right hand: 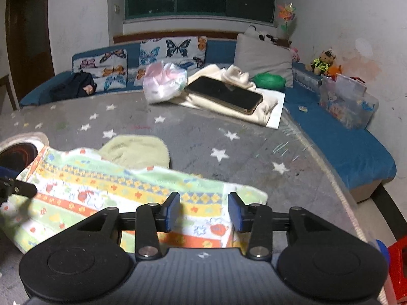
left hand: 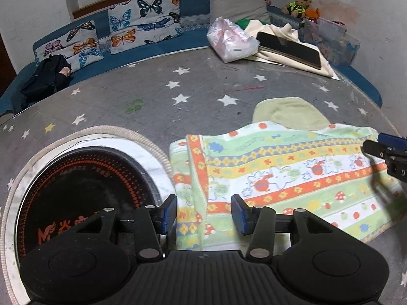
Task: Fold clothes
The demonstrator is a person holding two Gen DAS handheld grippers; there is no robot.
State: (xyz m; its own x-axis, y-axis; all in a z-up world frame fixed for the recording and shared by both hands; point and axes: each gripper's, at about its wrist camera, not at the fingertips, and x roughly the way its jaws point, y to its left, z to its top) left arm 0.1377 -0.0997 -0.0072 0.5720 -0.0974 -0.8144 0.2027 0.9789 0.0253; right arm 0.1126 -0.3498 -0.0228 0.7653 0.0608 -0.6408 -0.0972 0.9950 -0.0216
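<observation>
Left tongs (left hand: 203, 212) part open, nothing gripped, poised over patterned towel (left hand: 292, 172) near its folded left edge. Right tongs (right hand: 204, 212) likewise part open and empty above towel's right end. Under both: grey star-print bench (left hand: 152, 96), towel spread flat across it. Left of left tongs: round black cooktop (left hand: 76, 183). Beyond towel, ahead of both tongs: pale green cloth (left hand: 290, 113), partly tucked under towel's far edge.
</observation>
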